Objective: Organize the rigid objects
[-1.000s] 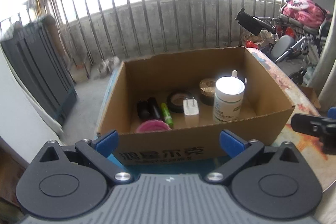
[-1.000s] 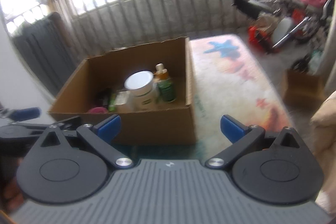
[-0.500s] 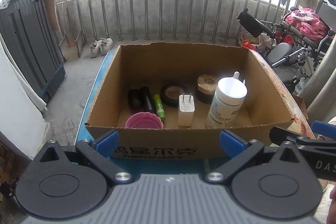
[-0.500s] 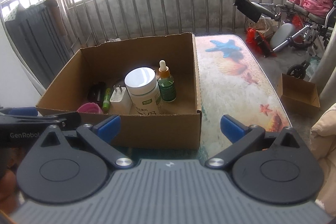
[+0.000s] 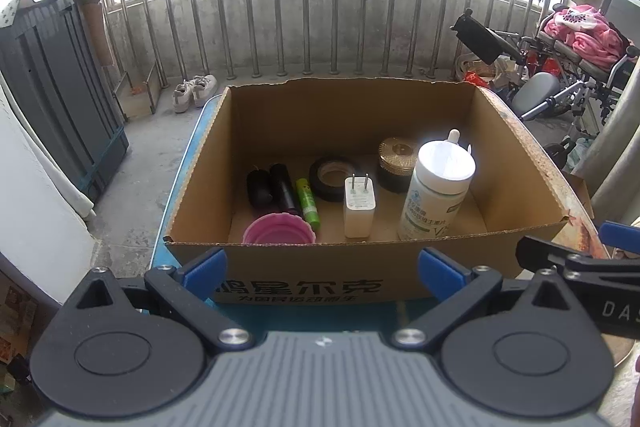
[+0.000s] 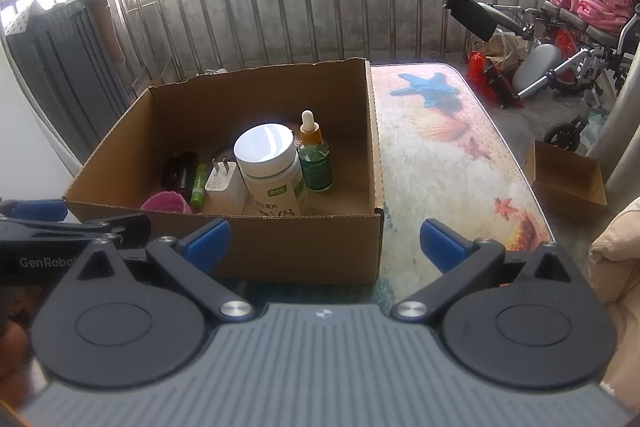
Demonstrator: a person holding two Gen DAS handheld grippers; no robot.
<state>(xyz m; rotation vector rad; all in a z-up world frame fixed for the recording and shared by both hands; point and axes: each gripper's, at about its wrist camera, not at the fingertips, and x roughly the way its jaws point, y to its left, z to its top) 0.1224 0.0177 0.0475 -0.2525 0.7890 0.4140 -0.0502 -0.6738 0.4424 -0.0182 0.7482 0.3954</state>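
Observation:
An open cardboard box point(image 5: 304, 275) point(image 6: 296, 251) stands on the table and holds the objects. Inside are a white pill bottle point(image 5: 436, 187) point(image 6: 272, 167), a white charger plug point(image 5: 359, 207) point(image 6: 224, 183), a black tape roll point(image 5: 332, 178), a gold-lidded jar point(image 5: 398, 163), a green tube point(image 5: 307, 203), two black cylinders point(image 5: 268, 189), a pink cup point(image 5: 279, 233) and a green dropper bottle point(image 6: 315, 155). My left gripper point(image 5: 322, 267) is open and empty in front of the box's near wall. My right gripper point(image 6: 324, 241) is open and empty, before the box's near right corner.
The table top point(image 6: 444, 147) with a starfish and shell print stretches to the right of the box. A small open carton point(image 6: 568, 179) sits on the floor to the right. A wheelchair point(image 6: 580, 39) and a metal railing point(image 5: 320, 19) stand beyond.
Both grippers have risen and tilted down, so the inside of the box shows more fully. The objects in the box have not moved.

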